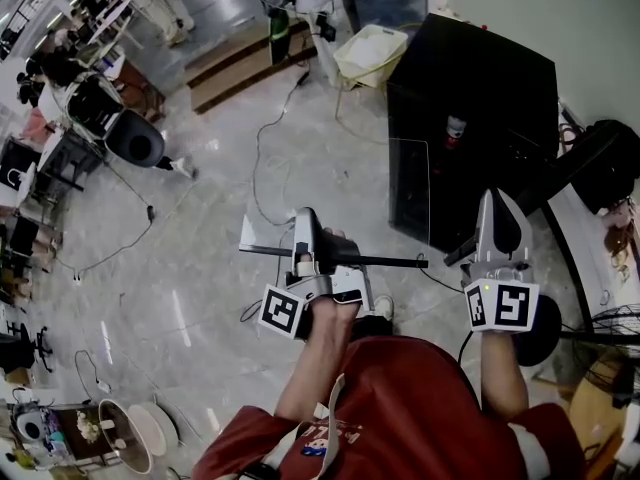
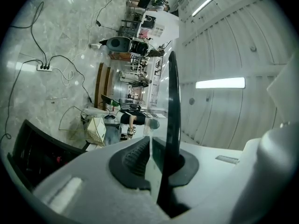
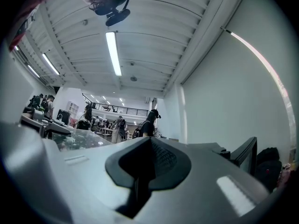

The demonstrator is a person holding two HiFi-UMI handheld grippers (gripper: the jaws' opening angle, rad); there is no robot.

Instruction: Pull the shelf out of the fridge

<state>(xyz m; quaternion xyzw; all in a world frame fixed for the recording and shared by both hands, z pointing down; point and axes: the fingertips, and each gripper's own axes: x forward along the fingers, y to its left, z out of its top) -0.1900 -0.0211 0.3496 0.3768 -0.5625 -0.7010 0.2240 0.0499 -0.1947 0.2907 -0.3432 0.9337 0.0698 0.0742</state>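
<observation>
Person: red shirt (image 1: 400,408) with short sleeves. A pale strap (image 1: 327,423) hangs round the neck, with a badge (image 1: 314,452) at its near end.

Left gripper (image 1: 305,218) and right gripper (image 1: 497,203) are the same build: light grey moulded shells, narrowing toward the far end.

Each has a white cube with black square markers at the near end: left cube (image 1: 285,311), right cube (image 1: 502,305). The right one has a small green light (image 1: 487,288).

The pads are black ribbed rubber in rounded black surrounds: left pads (image 2: 133,158), right pads (image 3: 161,158).
</observation>
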